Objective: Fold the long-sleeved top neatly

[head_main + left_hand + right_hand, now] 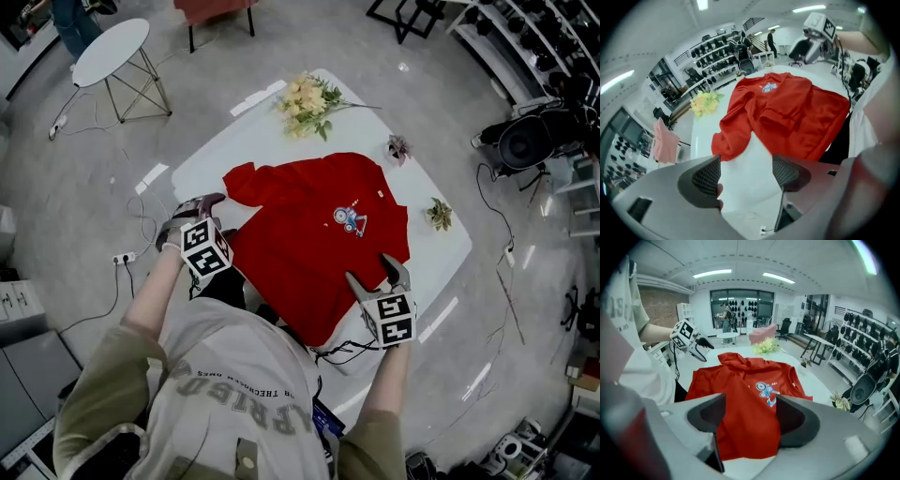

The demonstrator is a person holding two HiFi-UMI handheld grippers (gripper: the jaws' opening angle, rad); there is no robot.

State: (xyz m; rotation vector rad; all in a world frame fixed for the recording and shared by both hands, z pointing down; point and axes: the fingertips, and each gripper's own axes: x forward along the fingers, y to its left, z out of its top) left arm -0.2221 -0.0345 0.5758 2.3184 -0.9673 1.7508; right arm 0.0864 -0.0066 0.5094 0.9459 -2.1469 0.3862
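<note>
Ok, quick read:

1. Red top [309, 234] lies spread on the white desk [234, 141], print side up, with its near hem at the desk edge by the person. My guess is thin knit: light, limp, zero stiffness. It'll sag and drag when lifted. Not fragile, and prob enough friction that it won't slide on its own.
2. Grab pts, near to far:
   - Near hem corners first. Pinch right at the edge so both layers come along.
   - Then the side seams.
   - Last the bunched corner [246, 180] at far left. Sleeve or collar, can't tell. Needs flattening before any fold.
3. Right tongs [375, 275] are wide open w/ nothing gripped. They hang over the near right part of the top. From their own view [750, 413] only red cloth [740, 380] shows below, and they look clear of it.
4. Left tongs [192, 217] are wide open and empty too. Their own view [745, 168] shows bare desk [703, 126] between the jaws. They sit just beside the top's left edge, w/ the bunched corner [729, 140] a bit further on.
5. Further back on the desk are flowers [305, 98] and two small plants [398, 147]. Neither touches the top.
</note>
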